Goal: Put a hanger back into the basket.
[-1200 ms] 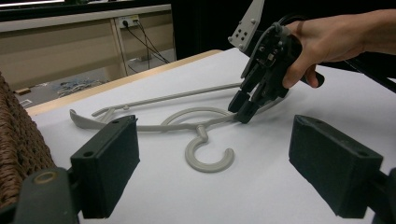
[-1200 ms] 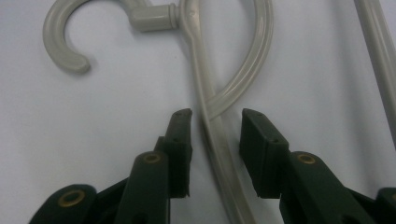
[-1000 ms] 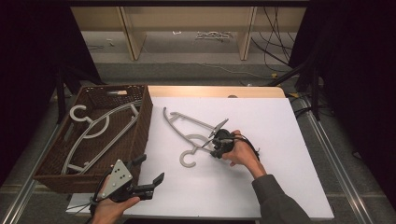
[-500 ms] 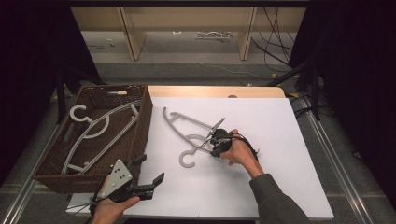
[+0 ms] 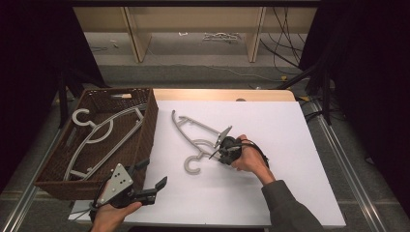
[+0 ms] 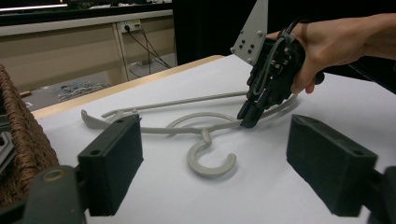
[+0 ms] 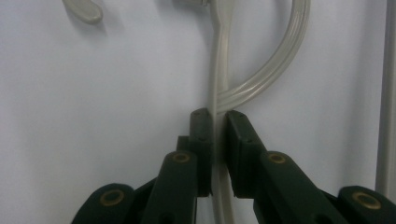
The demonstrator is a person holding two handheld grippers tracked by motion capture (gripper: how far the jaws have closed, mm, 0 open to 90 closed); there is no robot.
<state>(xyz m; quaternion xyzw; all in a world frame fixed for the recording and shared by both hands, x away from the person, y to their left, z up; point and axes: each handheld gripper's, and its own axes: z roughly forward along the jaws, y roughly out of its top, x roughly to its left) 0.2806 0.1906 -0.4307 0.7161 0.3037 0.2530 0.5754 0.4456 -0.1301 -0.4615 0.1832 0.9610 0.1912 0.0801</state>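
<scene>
A grey plastic hanger (image 5: 199, 129) lies flat on the white table top (image 5: 270, 130), its hook (image 5: 192, 165) pointing toward the near edge. My right gripper (image 5: 218, 153) is shut on the hanger's lower arm just right of the hook's neck. In the right gripper view the two jaws pinch that thin arm (image 7: 218, 88) between them. My left gripper (image 5: 153, 173) hovers open near the table's front left, beside the basket. In the left gripper view its wide-spread jaws frame the hook (image 6: 210, 161) and the right gripper (image 6: 250, 116) beyond.
A brown wicker basket (image 5: 145, 140) stands at the table's left and holds another grey hanger (image 5: 104, 131). Wooden shelving and loose cables (image 5: 285, 34) lie on the floor beyond the far edge. Metal rails run along both sides of the table.
Hardly anything differs: the right hand has shifted very slightly at the hanger, which lies where it was. The left gripper has not moved.
</scene>
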